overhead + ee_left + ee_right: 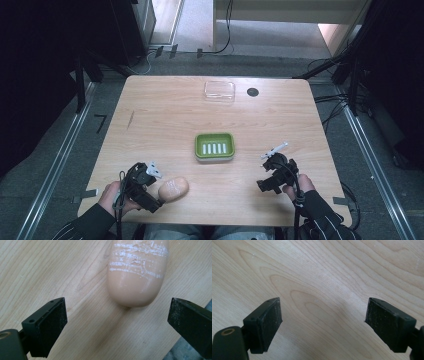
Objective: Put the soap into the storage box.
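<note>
Progress: nothing gripped; your soap bar (pixel 137 272) lies outside the green dish (pixel 214 146).
Fingers: both pairs spread, empty.

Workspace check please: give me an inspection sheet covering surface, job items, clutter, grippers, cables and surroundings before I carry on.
Surface: light wooden table, bare grain, dark round grommet near the far edge.
Job's things: green soap dish at centre with white ridges inside; peach soap bar lying near the front edge, white scuffs on top; clear plastic lid at the far edge.
Clutter: nothing seen.
Grippers: left gripper jaws open, soap bar just ahead, not touching; right gripper jaws open over bare wood.
Cables: black cables on the floor to the right and behind.
Surroundings: grey floor, metal rails along both sides.
</note>
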Motion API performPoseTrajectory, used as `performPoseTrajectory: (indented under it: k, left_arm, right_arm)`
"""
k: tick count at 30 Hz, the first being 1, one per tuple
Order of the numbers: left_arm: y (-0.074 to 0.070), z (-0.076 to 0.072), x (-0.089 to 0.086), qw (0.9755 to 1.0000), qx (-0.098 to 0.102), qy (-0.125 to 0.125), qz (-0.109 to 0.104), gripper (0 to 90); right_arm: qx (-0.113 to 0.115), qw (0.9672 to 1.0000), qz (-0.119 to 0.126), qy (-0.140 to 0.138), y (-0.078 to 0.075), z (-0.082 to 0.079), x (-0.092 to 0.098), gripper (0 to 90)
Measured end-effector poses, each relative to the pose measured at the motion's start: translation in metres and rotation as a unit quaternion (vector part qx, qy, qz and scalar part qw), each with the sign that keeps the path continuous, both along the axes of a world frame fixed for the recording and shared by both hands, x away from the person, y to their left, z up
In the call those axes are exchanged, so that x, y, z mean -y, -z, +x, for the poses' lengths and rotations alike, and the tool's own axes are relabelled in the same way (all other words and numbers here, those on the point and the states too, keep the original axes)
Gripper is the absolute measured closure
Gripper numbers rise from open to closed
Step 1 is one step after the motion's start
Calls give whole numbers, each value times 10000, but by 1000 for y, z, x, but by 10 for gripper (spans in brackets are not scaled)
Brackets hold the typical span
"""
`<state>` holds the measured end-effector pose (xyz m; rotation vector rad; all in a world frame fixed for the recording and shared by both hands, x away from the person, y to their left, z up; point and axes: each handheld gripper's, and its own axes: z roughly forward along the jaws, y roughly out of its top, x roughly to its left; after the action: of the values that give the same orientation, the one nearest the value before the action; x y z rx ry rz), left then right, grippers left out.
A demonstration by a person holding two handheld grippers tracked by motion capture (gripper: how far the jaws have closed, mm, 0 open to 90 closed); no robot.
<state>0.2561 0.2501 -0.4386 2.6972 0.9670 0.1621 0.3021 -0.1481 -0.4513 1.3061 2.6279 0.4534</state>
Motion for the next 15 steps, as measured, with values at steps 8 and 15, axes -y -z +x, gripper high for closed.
performPoseTrajectory:
  k: [8,15]
  left_arm:
    - [0,0,0,10000,6,11,-2,31]
    - [2,0,0,10000,-27,65,-36,31]
  right_arm:
    - [0,10000,-37,-49,0,0,-2,141]
    - [-53,9999,-80,-87,1,0,-5,141]
